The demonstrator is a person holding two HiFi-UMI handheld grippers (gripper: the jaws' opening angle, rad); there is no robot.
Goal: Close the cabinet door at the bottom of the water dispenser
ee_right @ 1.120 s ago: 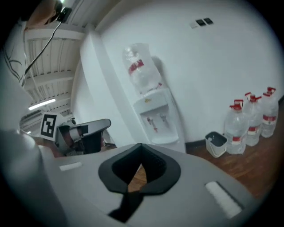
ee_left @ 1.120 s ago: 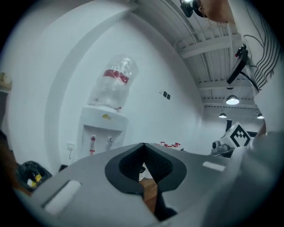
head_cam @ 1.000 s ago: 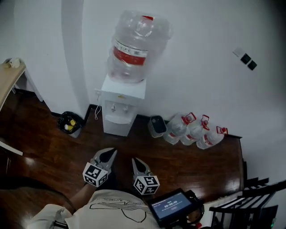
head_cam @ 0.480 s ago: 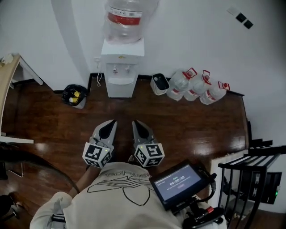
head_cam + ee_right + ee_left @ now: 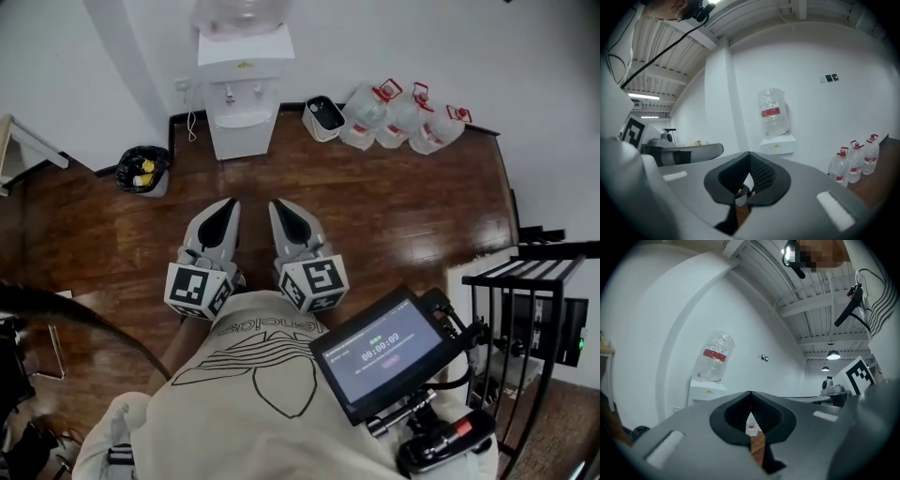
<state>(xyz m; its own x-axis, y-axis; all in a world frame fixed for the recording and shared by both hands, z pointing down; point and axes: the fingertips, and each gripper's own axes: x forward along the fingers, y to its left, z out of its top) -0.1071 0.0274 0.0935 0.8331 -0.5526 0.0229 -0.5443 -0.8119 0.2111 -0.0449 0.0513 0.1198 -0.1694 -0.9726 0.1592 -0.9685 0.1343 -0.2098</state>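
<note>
The white water dispenser (image 5: 242, 94) stands against the far wall with a clear bottle (image 5: 239, 13) on top. Its lower front (image 5: 242, 142) looks flat, and no door stands out from it. My left gripper (image 5: 226, 208) and right gripper (image 5: 280, 208) are side by side over the wooden floor, well short of the dispenser, both shut and empty. In the left gripper view the dispenser (image 5: 707, 391) and its bottle (image 5: 714, 357) show far beyond the shut left gripper (image 5: 750, 393). In the right gripper view the dispenser (image 5: 777, 144) lies beyond the shut right gripper (image 5: 749, 154).
A black bin (image 5: 142, 171) with yellow scraps stands left of the dispenser. To its right are a small grey bin (image 5: 324, 114) and three water jugs (image 5: 403, 117). A black rack (image 5: 525, 300) stands at the right, and a screen device (image 5: 386, 354) hangs at the person's chest.
The view has drawn back from the dispenser, which slid toward the top of the head view. Both grippers rose and stayed shut, side by side.
</note>
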